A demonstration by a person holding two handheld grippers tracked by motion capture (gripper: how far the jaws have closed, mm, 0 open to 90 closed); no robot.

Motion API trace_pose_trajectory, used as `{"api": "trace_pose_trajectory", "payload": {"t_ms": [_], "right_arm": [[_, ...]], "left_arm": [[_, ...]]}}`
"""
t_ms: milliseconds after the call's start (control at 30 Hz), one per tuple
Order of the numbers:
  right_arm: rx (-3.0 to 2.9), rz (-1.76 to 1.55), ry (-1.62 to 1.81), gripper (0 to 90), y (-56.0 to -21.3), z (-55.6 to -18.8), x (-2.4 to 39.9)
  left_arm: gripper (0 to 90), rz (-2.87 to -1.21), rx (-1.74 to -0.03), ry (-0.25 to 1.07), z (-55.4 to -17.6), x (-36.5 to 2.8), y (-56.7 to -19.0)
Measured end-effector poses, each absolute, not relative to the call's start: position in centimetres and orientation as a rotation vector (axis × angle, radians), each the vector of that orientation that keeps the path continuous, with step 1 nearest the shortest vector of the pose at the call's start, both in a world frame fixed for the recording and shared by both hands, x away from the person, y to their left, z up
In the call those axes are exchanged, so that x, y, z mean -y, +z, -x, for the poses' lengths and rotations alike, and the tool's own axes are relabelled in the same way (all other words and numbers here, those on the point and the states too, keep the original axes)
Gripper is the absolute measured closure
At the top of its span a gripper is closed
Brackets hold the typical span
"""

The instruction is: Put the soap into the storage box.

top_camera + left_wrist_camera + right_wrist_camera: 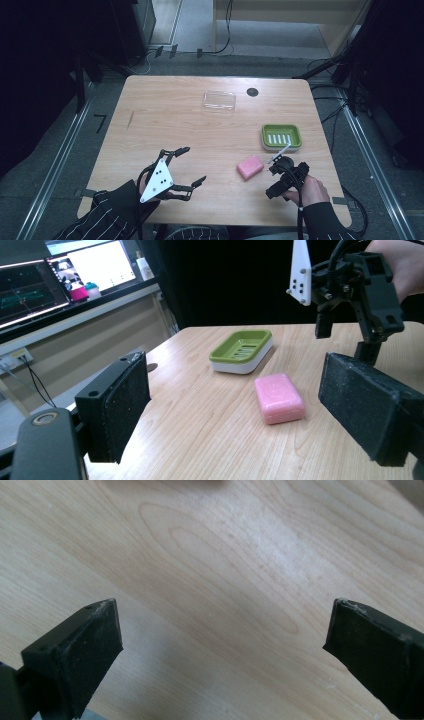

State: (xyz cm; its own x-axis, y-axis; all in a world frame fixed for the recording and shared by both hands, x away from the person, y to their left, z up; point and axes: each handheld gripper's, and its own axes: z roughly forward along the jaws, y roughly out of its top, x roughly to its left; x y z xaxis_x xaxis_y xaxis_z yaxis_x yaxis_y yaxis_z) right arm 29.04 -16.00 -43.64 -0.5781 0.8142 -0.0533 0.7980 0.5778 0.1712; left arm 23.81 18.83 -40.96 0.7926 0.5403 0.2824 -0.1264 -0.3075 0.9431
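Pink soap bar [250, 167] lies on the tabletop [190, 125], just beside the green soap dish [281, 136]. Left tongs [195, 165] spread wide, empty; right tongs [220, 650] likewise gaping over bare wood.

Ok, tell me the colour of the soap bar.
Pink; the soap bar shows best in the left gripper view.

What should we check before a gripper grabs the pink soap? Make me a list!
1. Left gripper open wide: ok.
2. Right gripper open: ok, with bare wood between its jaws.
3. Pink soap lying flat, free on the table: ok.
4. Soap apart from the green soap dish: ok.
5. Dish empty, ready for the soap: ok.
6. Whether the soap is slippery: cannot tell.
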Motion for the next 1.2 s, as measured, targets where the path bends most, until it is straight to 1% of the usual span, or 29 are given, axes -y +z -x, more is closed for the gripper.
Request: {"api": "trace_pose_trajectory", "payload": {"t_ms": [667,1200], "right_arm": [[-2.715,-1.365,0.301,1.6,-43.3,-31.5,13.4],[-2.751,-1.36,0.339,1.1,-44.0,-33.6,10.8]], "left_arm": [[13.5,-1.763,-0.322,0.68,-23.8,-18.9,-41.0],[13.6,-1.76,-0.325,0.679,-23.9,-18.9,-41.0]]}}
